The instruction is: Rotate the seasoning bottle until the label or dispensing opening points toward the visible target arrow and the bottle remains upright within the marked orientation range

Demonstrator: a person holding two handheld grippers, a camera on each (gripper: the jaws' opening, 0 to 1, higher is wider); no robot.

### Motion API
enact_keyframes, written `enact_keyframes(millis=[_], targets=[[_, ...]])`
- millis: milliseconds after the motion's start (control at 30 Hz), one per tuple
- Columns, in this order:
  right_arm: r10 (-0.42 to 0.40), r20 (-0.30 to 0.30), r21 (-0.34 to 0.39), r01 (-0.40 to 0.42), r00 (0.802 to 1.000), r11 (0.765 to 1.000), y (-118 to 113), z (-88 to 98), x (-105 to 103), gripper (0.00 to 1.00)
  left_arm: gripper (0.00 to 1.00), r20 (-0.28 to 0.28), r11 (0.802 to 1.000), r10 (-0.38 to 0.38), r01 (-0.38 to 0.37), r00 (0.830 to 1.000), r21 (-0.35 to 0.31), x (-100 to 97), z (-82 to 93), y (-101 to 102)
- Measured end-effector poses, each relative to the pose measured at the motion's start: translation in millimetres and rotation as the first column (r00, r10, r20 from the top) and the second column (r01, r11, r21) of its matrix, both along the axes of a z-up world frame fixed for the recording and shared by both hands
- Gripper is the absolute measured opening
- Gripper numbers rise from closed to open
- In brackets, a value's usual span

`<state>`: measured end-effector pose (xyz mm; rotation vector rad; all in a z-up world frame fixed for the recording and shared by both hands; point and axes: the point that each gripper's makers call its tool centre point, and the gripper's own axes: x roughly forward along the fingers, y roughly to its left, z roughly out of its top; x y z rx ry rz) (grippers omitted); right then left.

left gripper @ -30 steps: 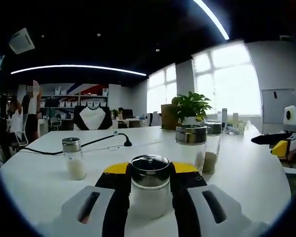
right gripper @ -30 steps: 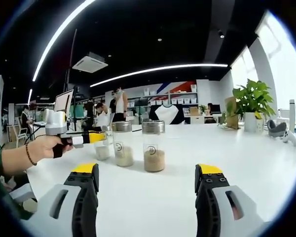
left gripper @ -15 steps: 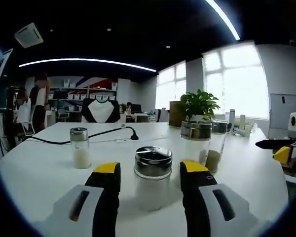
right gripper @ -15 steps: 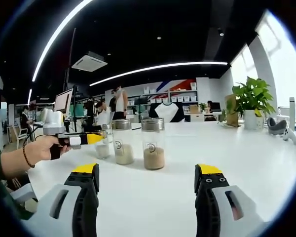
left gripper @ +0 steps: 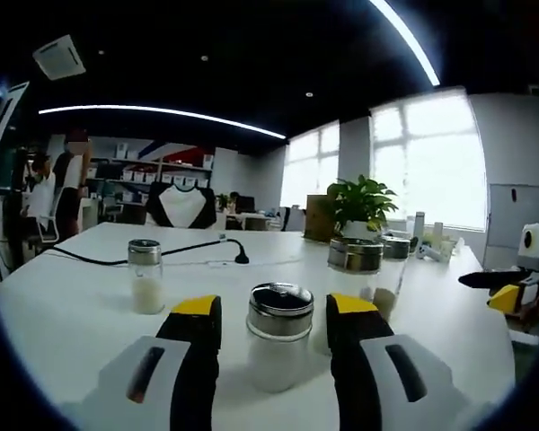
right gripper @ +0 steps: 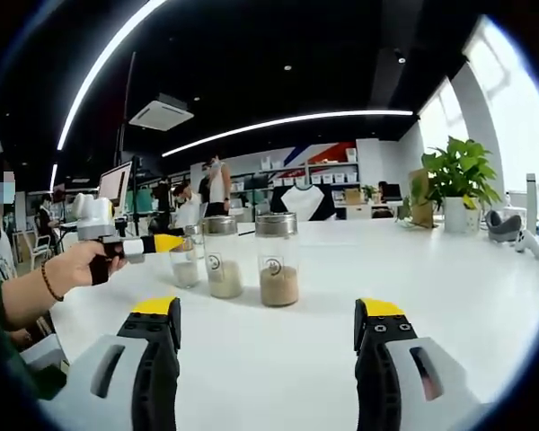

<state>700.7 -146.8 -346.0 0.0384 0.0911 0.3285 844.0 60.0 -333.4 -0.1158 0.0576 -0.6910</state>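
Jaws of the left gripper (left gripper: 274, 328) spread apart astride a short clear glass seasoning bottle with chrome lid (left gripper: 279, 334), not gripping it, bottle upright on the white counter (left gripper: 63, 305), right gripper (right gripper: 267, 337) jaws wide apart and empty, two taller glass jars (right gripper: 277, 260) farther off

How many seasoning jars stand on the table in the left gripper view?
4: one between the left gripper fingers, one far left, and two at right, one partly hiding the other.

The large white table (left gripper: 63, 305) carries four metal-lidded glass seasoning jars (left gripper: 279, 334), a black cable (left gripper: 175, 251), and a potted green plant (left gripper: 357, 205).
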Motion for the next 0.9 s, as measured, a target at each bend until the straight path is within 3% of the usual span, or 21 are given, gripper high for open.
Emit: enact_keyframes(millis=[167,300,467,500,667,800,833,900], targets=[[-0.005,0.002,-0.001,0.005,1.000,1.000,-3,0.8,0,0.80,0.49,-0.004,0.997,-0.073,0.073,0.997,0.027,-0.1,-4.6,3],[-0.007,0.003,0.000,0.007,1.000,1.000,-4,1.0,0,0.80,0.49,-0.008,0.983,-0.184,0.184,0.983,-0.029,-6.1,0.0,-5],[-0.003,0.001,-0.001,0.003,1.000,1.000,-3,1.2,0,0.80,0.49,0.039,0.965,-0.259,0.257,0.965,0.059,-4.1,1.3,-10],[-0.005,0.003,0.000,0.005,1.000,1.000,-4,1.9,0,0.80,0.49,0.052,0.954,-0.296,0.292,0.954,0.071,-6.7,3.2,-13],[-0.013,0.006,0.002,0.013,1.000,1.000,-7,2.9,-1,0.80,0.50,0.061,0.938,-0.347,0.345,0.936,0.045,-5.4,9.0,-15],[-0.011,0.005,0.001,0.011,1.000,1.000,-6,2.9,-1,0.80,0.49,0.075,0.914,-0.405,0.400,0.911,0.072,-6.7,9.9,-19],[-0.010,0.005,0.001,0.010,1.000,1.000,-6,2.9,-1,0.80,0.49,0.087,0.897,-0.442,0.439,0.893,0.056,-10.6,13.3,-22],[-0.011,0.008,0.004,0.011,1.000,1.000,-6,3.6,-1,0.80,0.49,0.079,0.886,-0.464,0.462,0.882,0.047,-10.7,13.2,-23]])
